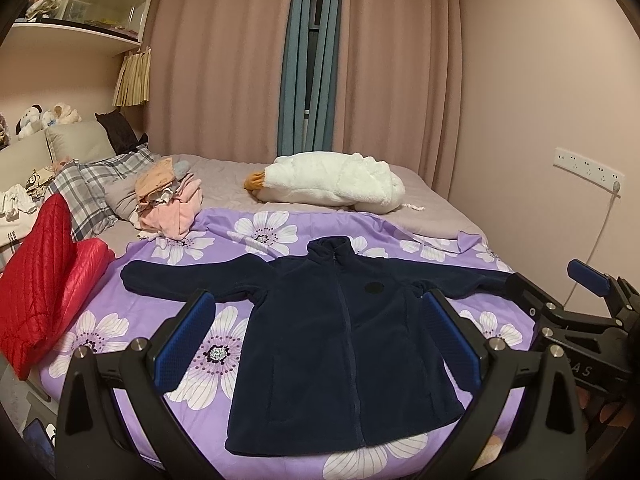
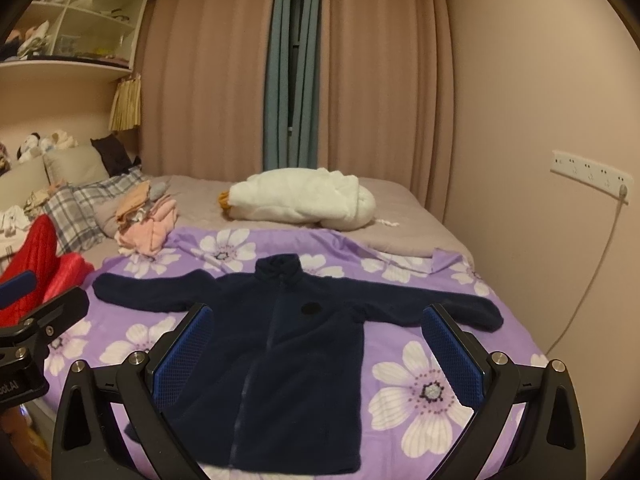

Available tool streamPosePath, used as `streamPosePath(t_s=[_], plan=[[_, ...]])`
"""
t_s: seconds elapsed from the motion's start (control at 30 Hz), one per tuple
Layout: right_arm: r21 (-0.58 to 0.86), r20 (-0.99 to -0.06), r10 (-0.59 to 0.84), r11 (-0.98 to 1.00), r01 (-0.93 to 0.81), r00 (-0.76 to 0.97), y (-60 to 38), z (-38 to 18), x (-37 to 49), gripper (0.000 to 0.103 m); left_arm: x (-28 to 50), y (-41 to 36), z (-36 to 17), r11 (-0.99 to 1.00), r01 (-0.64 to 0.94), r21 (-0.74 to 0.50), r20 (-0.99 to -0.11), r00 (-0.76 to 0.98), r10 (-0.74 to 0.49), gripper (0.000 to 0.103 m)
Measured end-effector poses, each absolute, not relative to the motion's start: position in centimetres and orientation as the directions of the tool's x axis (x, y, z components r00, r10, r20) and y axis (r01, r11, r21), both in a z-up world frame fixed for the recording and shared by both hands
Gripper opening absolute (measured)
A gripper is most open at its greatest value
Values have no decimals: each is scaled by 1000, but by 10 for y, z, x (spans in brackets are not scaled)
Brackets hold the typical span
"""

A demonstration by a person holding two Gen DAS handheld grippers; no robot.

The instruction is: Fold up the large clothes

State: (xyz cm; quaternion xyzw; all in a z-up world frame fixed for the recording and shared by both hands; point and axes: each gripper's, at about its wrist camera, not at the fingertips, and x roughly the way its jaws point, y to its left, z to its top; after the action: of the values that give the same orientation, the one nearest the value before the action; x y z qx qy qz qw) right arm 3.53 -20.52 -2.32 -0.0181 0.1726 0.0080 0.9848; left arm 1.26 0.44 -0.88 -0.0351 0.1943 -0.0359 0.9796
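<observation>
Jacket [image 1: 340, 344] flat (sleeves spread) between red coat [image 1: 44, 284], wall [image 1: 560, 120].

black hand-held gripper [image 1: 320, 332] frames, blue textured pads [image 1: 186, 344], silver screws.

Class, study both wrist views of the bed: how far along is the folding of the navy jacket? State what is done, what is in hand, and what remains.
Done: the navy fleece jacket lies flat, zipped, on the purple floral sheet, both sleeves spread sideways.
In hand: nothing. The left hand-held gripper and right hand-held gripper are both open above it.
Left: every fold; no sleeve or hem is turned in.
</observation>
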Motion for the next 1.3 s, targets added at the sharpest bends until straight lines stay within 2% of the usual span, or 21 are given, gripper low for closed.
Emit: streamPosePath(t_s=[1.3], plan=[[-36, -317, 30, 998, -44, 948, -204, -16, 15, 103, -14, -1, -2, 997, 56, -53, -343, 937, -71, 103]])
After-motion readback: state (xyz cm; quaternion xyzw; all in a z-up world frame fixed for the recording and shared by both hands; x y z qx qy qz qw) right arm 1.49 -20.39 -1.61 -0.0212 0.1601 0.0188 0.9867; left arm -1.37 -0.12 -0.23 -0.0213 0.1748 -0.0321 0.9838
